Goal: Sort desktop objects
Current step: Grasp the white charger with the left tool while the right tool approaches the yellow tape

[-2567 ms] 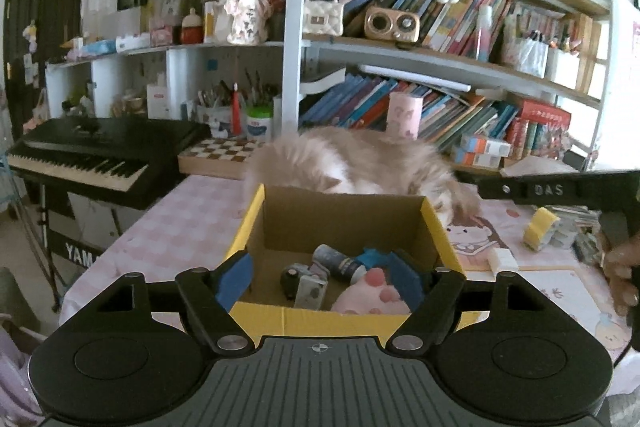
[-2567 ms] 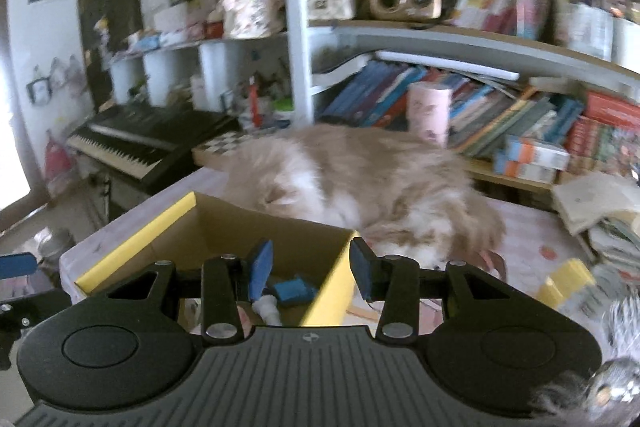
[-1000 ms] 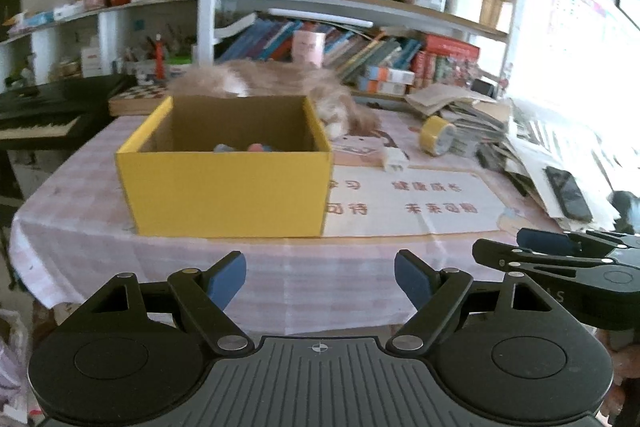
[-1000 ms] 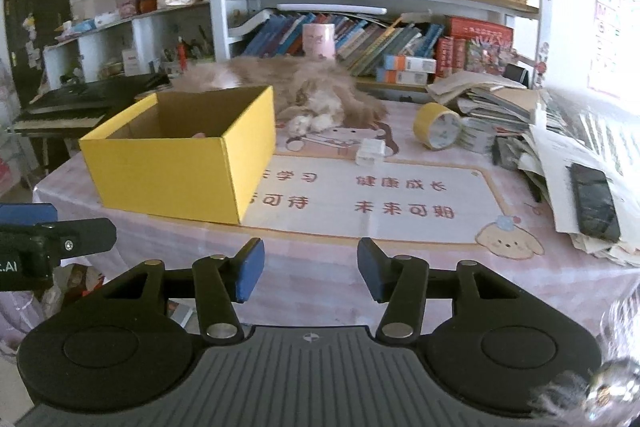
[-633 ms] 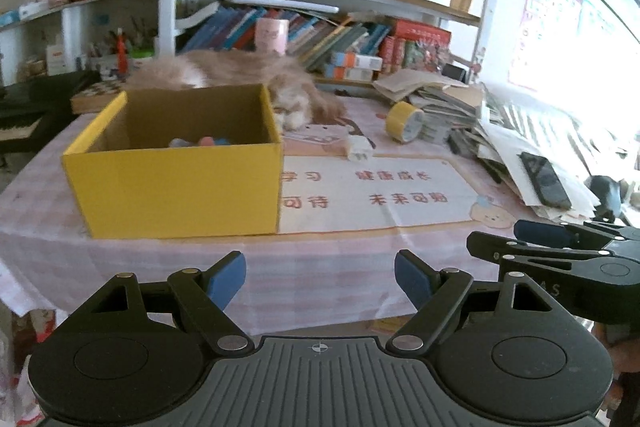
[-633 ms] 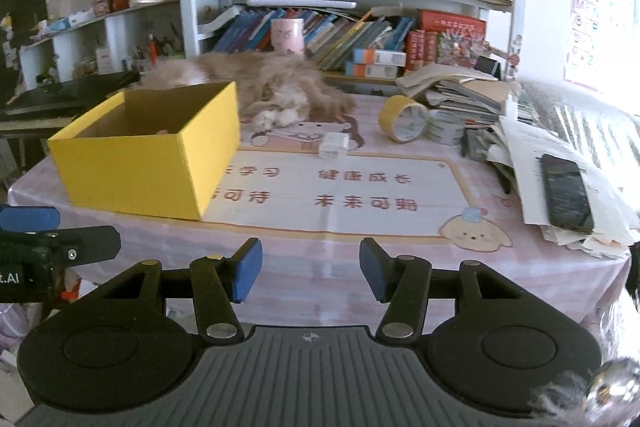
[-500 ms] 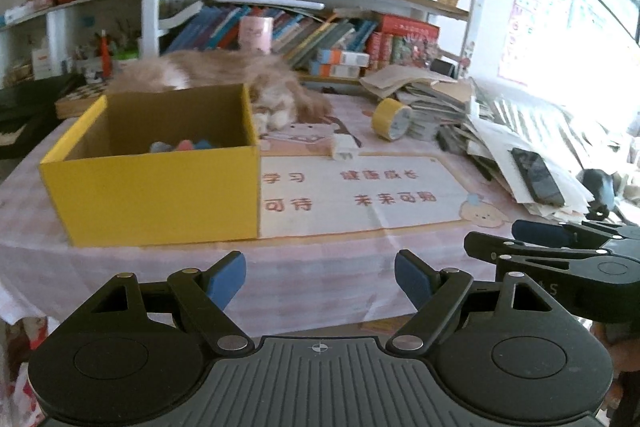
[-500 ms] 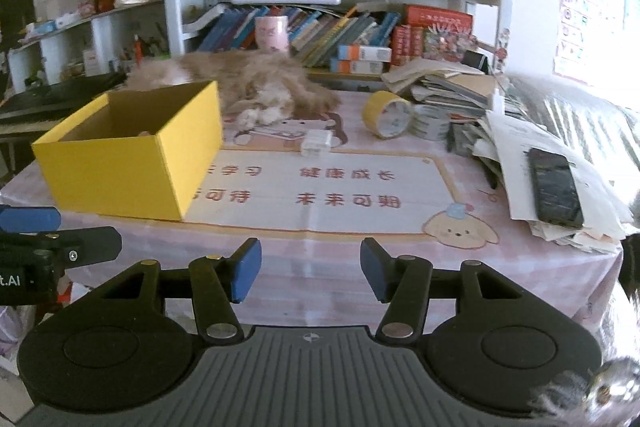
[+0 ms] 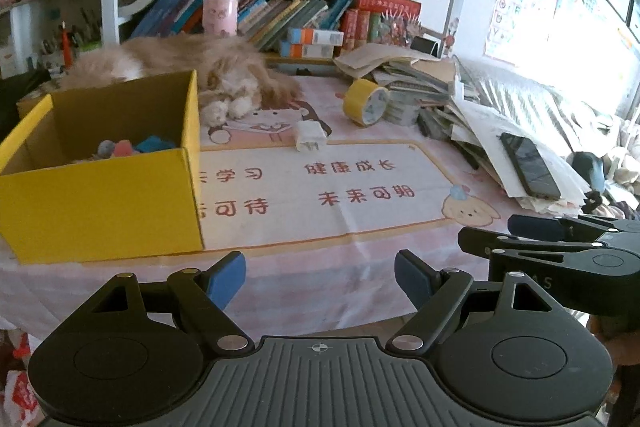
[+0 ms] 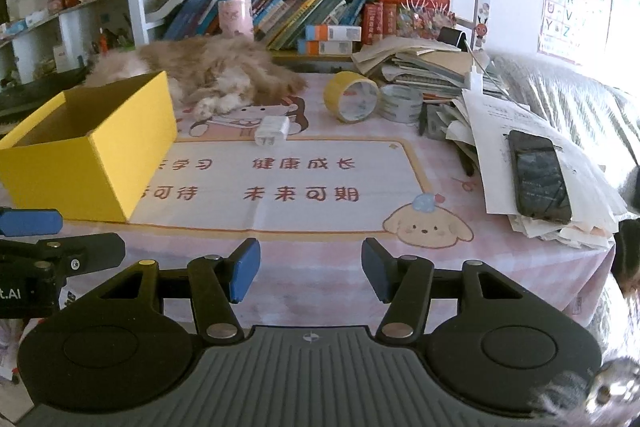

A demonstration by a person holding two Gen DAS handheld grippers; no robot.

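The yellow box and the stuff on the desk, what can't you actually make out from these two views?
- Yellow box contents: the left wrist view shows only the tops of a few items over its front wall; in the right wrist view the near wall hides them.
- Cat: the box hides part of its body.
- White adapter: too small to read markings.
- Paper pile: print too small to read.

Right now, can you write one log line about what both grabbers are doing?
left gripper: open, empty | right gripper: empty, jaws opening | yellow box: holds items | white charger, yellow tape roll: on table
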